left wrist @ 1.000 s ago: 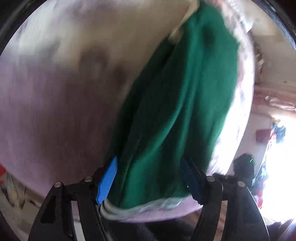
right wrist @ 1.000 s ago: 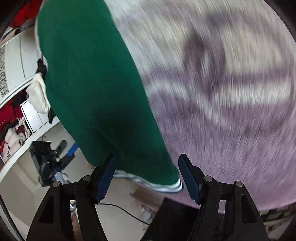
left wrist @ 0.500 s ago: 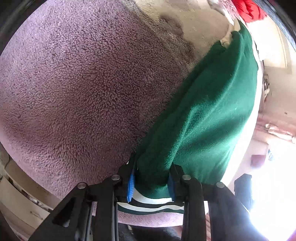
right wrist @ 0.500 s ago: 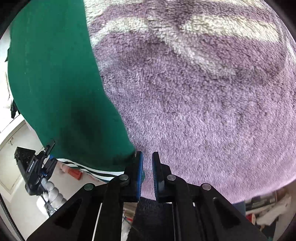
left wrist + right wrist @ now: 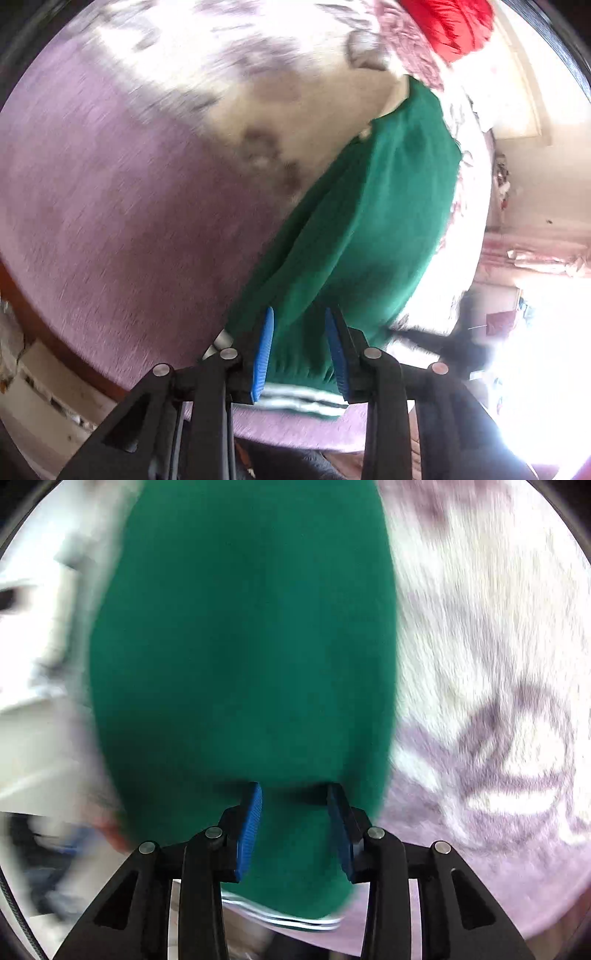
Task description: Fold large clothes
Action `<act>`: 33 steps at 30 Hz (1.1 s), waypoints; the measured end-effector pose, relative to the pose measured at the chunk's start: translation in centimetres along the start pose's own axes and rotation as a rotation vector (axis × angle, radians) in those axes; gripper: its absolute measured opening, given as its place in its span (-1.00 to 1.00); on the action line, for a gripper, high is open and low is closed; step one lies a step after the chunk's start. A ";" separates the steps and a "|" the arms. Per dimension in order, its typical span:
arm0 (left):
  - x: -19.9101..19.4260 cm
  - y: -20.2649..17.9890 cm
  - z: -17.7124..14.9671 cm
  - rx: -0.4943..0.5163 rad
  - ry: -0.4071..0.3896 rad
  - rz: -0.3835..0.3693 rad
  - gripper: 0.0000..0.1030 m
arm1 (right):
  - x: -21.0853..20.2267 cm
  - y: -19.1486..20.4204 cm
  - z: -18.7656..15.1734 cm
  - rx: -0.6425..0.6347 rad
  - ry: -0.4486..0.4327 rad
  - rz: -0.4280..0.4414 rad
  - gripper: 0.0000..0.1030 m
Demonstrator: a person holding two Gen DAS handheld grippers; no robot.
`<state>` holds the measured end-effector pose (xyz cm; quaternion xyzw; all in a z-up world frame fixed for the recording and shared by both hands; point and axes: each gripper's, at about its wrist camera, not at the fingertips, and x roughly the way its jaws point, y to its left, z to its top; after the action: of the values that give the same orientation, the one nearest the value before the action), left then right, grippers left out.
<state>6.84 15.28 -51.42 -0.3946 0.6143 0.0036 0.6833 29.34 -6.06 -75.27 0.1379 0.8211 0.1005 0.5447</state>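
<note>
A dark green garment (image 5: 369, 229) lies stretched across a fuzzy purple and cream blanket (image 5: 129, 221). Its white-striped hem (image 5: 299, 400) is nearest me. My left gripper (image 5: 300, 350) is shut on a bunch of the green cloth just above that hem. In the right wrist view the green garment (image 5: 240, 646) fills the middle, with its striped hem (image 5: 280, 919) below the fingers. My right gripper (image 5: 295, 827) sits over it with its jaws opening. Green cloth lies between the blue pads (image 5: 251, 830), and I see no clear pinch. Both views are motion-blurred.
The purple blanket (image 5: 498, 701) spreads to the right of the garment. A red cloth (image 5: 454, 26) lies at the blanket's far end. Beyond the bed's edge are a pale wall and cupboards (image 5: 37, 664), and bright window light (image 5: 535, 332) at the right.
My left gripper closed on the garment near its hem and has lifted a little. My right gripper shut beside the garment's edge, then swung over the cloth with its jaws parting.
</note>
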 end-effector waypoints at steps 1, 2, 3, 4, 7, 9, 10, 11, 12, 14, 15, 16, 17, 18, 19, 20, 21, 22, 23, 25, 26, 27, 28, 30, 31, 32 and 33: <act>0.3 -0.7 0.6 0.018 0.007 -0.006 -0.46 | 1.6 -0.7 -0.3 0.031 0.077 0.008 -0.24; 0.9 -1.7 1.5 0.041 0.012 -0.020 -0.46 | 1.3 -0.6 -0.7 0.016 0.064 0.012 -0.24; 1.8 -3.4 2.4 0.073 0.009 -0.030 -0.46 | 0.6 -0.1 -1.0 -0.036 0.059 -0.006 -0.24; 2.8 -5.0 3.5 0.115 0.003 -0.027 -0.46 | 0.1 0.5 -1.2 -0.064 0.059 -0.018 -0.24; 5.6 -7.7 6.4 0.181 -0.007 0.005 -0.46 | -3.1 0.1 -1.5 -0.039 0.012 0.050 -0.24; 8.1 -7.9 8.4 0.168 0.011 0.072 -0.46 | -5.6 -0.2 -0.3 -0.019 -0.045 0.104 -0.24; 9.5 -7.3 9.5 0.159 0.034 0.115 -0.46 | -6.5 -0.4 0.5 -0.030 -0.073 0.106 -0.24; 11.3 -6.1 10.6 0.149 0.069 0.167 -0.46 | -7.7 0.1 1.6 -0.054 -0.113 0.093 -0.24; 12.4 -5.0 11.2 0.132 0.102 0.187 -0.48 | -8.6 0.3 2.5 -0.074 -0.155 0.074 -0.24; 13.6 -3.3 11.8 0.092 0.154 0.162 -0.55 | -9.9 0.6 4.7 -0.094 -0.214 0.052 -0.24; 13.3 -3.3 11.9 0.104 0.161 0.158 -0.55 | -10.7 1.1 5.9 -0.095 -0.242 0.072 -0.24; 13.0 -3.7 11.9 0.123 0.163 0.169 -0.55 | -11.5 1.5 7.1 -0.096 -0.276 0.108 -0.25; 12.5 -4.1 11.7 0.138 0.156 0.189 -0.55 | -12.0 1.6 8.0 -0.098 -0.299 0.126 -0.25; 12.0 -4.4 11.6 0.140 0.147 0.205 -0.55 | -12.4 2.0 9.4 -0.104 -0.324 0.135 -0.25; 11.4 -4.8 11.3 0.146 0.138 0.214 -0.55 | -12.7 2.4 10.9 -0.107 -0.353 0.136 -0.25; 11.0 -5.3 11.2 0.153 0.127 0.229 -0.55 | -12.4 2.5 12.4 -0.110 -0.370 0.127 -0.25; 10.4 -5.9 11.0 0.161 0.107 0.250 -0.55 | -11.5 2.8 14.2 -0.110 -0.353 0.096 -0.26; 9.7 -6.8 10.9 0.170 0.085 0.253 -0.55 | -9.8 2.8 15.4 -0.106 -0.315 0.076 -0.26; 9.1 -7.7 10.9 0.173 0.064 0.249 -0.55 | -8.6 2.6 17.0 -0.084 -0.285 0.087 -0.25; 7.7 -9.1 10.9 0.169 0.021 0.247 -0.55 | -9.4 3.0 18.1 -0.056 -0.236 0.085 -0.22; 7.2 -9.8 11.3 0.169 0.001 0.222 -0.55 | -10.1 3.5 18.1 -0.083 -0.213 0.072 -0.22; 6.8 -11.1 11.8 0.172 -0.021 0.190 -0.55 | -11.4 3.5 18.0 -0.091 -0.209 0.099 -0.22; 6.7 -12.6 12.4 0.187 -0.035 0.173 -0.55 | -12.2 3.2 17.7 -0.081 -0.217 0.138 -0.22; 7.5 -14.8 13.6 0.226 -0.048 0.154 -0.54 | -14.6 2.3 17.7 -0.059 -0.253 0.221 -0.22; 8.4 -15.4 14.3 0.240 -0.050 0.153 -0.54 | -15.4 2.0 17.8 -0.054 -0.283 0.241 -0.22; 9.8 -16.2 15.4 0.253 -0.038 0.153 -0.54 | -15.8 1.8 18.1 -0.055 -0.308 0.254 -0.22; 11.2 -16.7 16.5 0.255 -0.025 0.150 -0.54 | -16.1 1.6 19.3 -0.057 -0.331 0.257 -0.22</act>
<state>31.60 7.40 -53.06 -0.2576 0.6291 -0.0186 0.7332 53.25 -9.70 -68.29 0.2405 0.6931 0.1682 0.6584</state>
